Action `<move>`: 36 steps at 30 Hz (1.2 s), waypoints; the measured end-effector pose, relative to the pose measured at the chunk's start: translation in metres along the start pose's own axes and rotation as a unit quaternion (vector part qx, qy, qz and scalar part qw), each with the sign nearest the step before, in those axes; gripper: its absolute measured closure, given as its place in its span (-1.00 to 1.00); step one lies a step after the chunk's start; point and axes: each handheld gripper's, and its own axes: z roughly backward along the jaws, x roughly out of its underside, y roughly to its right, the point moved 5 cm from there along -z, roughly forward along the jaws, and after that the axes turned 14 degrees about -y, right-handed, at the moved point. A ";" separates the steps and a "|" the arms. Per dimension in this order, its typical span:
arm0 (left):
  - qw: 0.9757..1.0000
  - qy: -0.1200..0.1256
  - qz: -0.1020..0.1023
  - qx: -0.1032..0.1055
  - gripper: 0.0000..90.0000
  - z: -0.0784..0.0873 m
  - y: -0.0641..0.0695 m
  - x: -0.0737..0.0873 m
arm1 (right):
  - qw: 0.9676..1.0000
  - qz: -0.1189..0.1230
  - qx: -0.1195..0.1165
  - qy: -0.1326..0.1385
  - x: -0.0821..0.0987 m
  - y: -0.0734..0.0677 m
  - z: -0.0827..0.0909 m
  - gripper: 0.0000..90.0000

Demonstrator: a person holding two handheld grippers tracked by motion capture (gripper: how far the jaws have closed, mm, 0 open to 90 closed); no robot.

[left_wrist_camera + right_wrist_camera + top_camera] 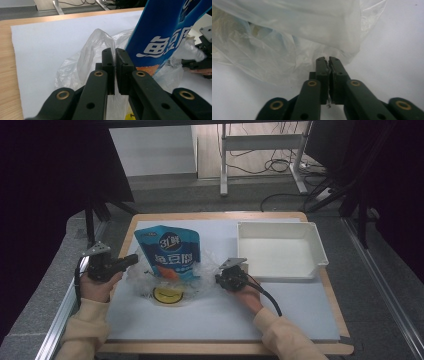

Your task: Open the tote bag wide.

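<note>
A clear plastic bag (206, 264) lies crumpled on the white mat (215, 320). A blue printed pouch (170, 251) stands in it, and a round yellow item (167, 295) lies at its near end. My left gripper (133, 259) reaches in from the left. In the left gripper view its jaws (115, 51) are pressed together on the bag's film (82, 62), beside the pouch (165, 30). My right gripper (219, 276) is at the bag's right edge. In the right gripper view it (328, 59) pinches a fold of the bag (287, 37).
An empty white tray (320, 252) sits at the back right of the mat, close to my right hand. The wooden table edge (220, 215) runs behind the mat. Bare mat stretches in front of the bag.
</note>
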 end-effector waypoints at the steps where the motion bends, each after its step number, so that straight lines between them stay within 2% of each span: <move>1: 1.000 0.001 0.000 0.001 0.93 0.000 0.000 0.000 | 1.000 -0.001 -0.003 0.001 0.000 0.000 0.001 0.78; 4: 1.000 0.002 0.002 0.005 0.93 -0.001 0.000 0.001 | 1.000 0.007 -0.019 0.016 -0.003 -0.001 0.012 0.49; 5: 1.000 0.002 0.002 0.005 0.93 -0.001 0.000 0.001 | 1.000 0.007 -0.019 0.016 -0.003 -0.001 0.012 0.49; 6: 1.000 -0.001 0.002 0.005 0.94 -0.002 -0.001 0.002 | 0.999 0.012 -0.030 0.031 -0.005 -0.005 0.027 0.32; 7: 1.000 0.001 0.005 0.009 0.94 -0.003 -0.001 0.002 | 0.999 0.012 -0.032 0.036 -0.004 -0.006 0.032 0.25; 10: 1.000 0.001 0.006 0.011 0.94 -0.003 -0.001 0.003 | 0.998 0.006 -0.031 0.052 -0.003 -0.009 0.047 0.03; 12: 1.000 0.000 0.005 0.011 0.94 -0.004 -0.002 0.004 | 0.998 0.004 -0.021 0.064 -0.002 -0.010 0.058 -0.13; 16: 1.000 0.000 0.007 0.013 0.95 -0.005 -0.001 0.004 | 0.996 -0.005 -0.011 0.087 -0.002 -0.009 0.078 -0.31; 18: 1.000 -0.001 0.006 0.013 0.95 -0.005 -0.001 0.004 | 0.995 -0.006 -0.004 0.098 -0.003 -0.009 0.089 -0.37; 23: 1.000 -0.001 0.006 0.013 0.95 -0.005 0.001 0.003 | 0.991 -0.001 -0.008 0.131 -0.015 -0.011 0.116 -0.41; 24: 1.000 -0.001 0.006 0.013 0.95 -0.005 0.001 0.003 | 0.991 -0.001 -0.008 0.131 -0.015 -0.011 0.116 -0.41; 25: 1.000 0.001 0.006 0.013 0.95 -0.004 0.001 0.003 | 0.989 0.006 -0.008 0.144 -0.024 -0.014 0.128 -0.44; 28: 1.000 0.000 0.004 0.012 0.95 -0.005 0.002 0.003 | 0.987 0.008 -0.018 0.161 -0.035 -0.017 0.138 -0.46; 30: 1.000 0.000 0.005 0.013 0.95 -0.005 0.003 0.003 | 0.986 0.010 -0.026 0.166 -0.044 -0.021 0.142 -0.52; 36: 1.000 -0.003 0.003 0.014 0.95 -0.006 0.003 0.003 | 0.986 0.030 -0.040 0.158 -0.060 -0.039 0.140 -0.59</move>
